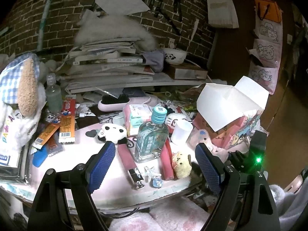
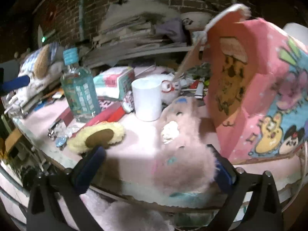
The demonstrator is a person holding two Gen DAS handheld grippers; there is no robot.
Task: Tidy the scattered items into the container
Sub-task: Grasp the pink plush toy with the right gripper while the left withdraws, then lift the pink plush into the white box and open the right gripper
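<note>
The container is a pink cartoon-printed box (image 1: 238,134) (image 2: 259,96) with a white flap raised, at the right of the pink table. My right gripper (image 2: 156,150) is open at the table's front edge. A pink fluffy plush (image 2: 184,154) lies between its fingers, against the right finger and apart from the left one. My left gripper (image 1: 155,146) is open and empty, low over the front edge. Just beyond it are a clear bottle with a blue cap (image 1: 152,134) (image 2: 80,92), a yellow plush (image 1: 182,163) (image 2: 96,138) and two pink tubes (image 1: 127,157).
A white cup (image 1: 181,132) (image 2: 147,100), a panda plush (image 1: 112,132), a tissue pack (image 1: 137,119) and a star clip (image 1: 154,177) crowd the table. Snack packets (image 1: 65,129) lie at the left. Stacked books (image 1: 107,63) and a brick wall close off the back.
</note>
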